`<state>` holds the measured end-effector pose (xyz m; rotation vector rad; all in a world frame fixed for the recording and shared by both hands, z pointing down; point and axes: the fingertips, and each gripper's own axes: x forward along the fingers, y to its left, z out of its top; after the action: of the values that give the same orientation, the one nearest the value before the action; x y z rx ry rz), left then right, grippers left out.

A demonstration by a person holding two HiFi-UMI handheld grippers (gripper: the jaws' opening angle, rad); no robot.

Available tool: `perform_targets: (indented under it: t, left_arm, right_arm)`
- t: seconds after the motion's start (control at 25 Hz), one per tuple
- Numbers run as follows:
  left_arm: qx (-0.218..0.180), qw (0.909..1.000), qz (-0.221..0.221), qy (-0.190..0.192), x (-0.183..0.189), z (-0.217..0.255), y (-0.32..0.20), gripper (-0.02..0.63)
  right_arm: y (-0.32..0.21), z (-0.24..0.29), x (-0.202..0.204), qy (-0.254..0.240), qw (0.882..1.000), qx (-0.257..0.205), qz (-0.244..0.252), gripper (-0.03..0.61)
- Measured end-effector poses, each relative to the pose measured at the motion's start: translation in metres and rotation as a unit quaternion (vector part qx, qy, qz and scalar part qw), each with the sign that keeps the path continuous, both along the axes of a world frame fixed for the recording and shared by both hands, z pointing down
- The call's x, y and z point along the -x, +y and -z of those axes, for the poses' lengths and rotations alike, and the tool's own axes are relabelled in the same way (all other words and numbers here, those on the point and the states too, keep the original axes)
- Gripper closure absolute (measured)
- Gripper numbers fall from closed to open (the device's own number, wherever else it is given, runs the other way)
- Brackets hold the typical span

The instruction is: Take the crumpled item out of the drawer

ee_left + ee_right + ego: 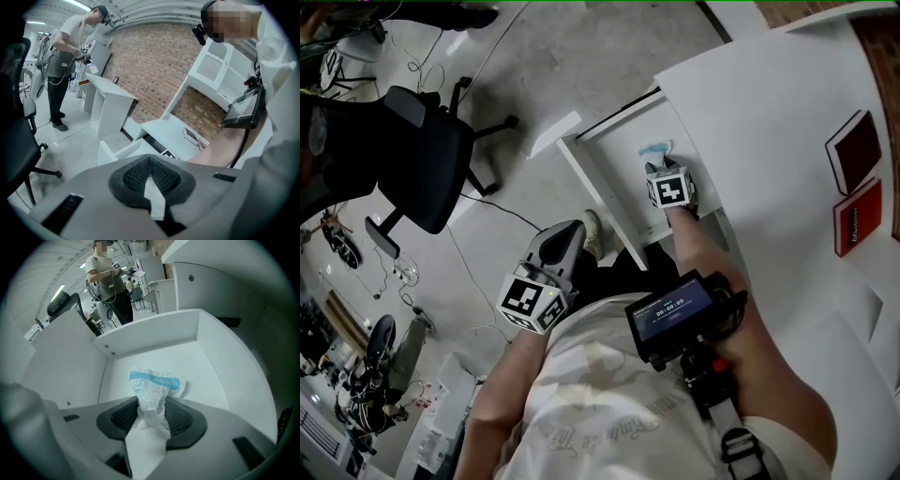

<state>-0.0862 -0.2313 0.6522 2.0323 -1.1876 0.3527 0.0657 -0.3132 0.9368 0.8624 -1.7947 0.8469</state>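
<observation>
A crumpled white item with a blue band (154, 384) lies on the floor of the open white drawer (150, 333). My right gripper (151, 409) is down inside the drawer, and its black pads pinch the near end of the item, which bunches narrow between them. In the head view the right gripper (660, 166) reaches into the drawer (591, 183), with the item (656, 149) showing at its tip. Over my lap, away from the drawer, my left gripper (570, 236) is held shut with nothing in it; its pads (161, 176) meet in the left gripper view.
The drawer hangs out from a white desk (769, 122) that carries a dark booklet (855, 148) and a red one (858, 216). A black office chair (422, 155) stands on the floor at left, among cables. A person (70, 47) works at a far bench.
</observation>
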Motion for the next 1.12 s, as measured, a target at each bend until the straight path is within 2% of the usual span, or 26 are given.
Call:
perform_targets:
  t: [0.32,0.68,1.12]
  left_arm:
    - [-0.009,0.9999,-0.002,0.009,0.012,0.002,0.000,0.594]
    - [-0.014,0.9995,-0.026,0.009,0.013,-0.008,-0.004,0.594]
    - [-0.029,0.9977,-0.059,0.016,0.016,0.019,0.014,0.594]
  right_arm:
    - [0.006,0.008,0.004,-0.001,1.000,-0.003,-0.001,0.383]
    - [0.008,0.005,0.003,-0.013,1.000,-0.009,-0.015,0.385]
    - [0.028,0.040,0.004,-0.017,0.999,-0.021,-0.029,0.390]
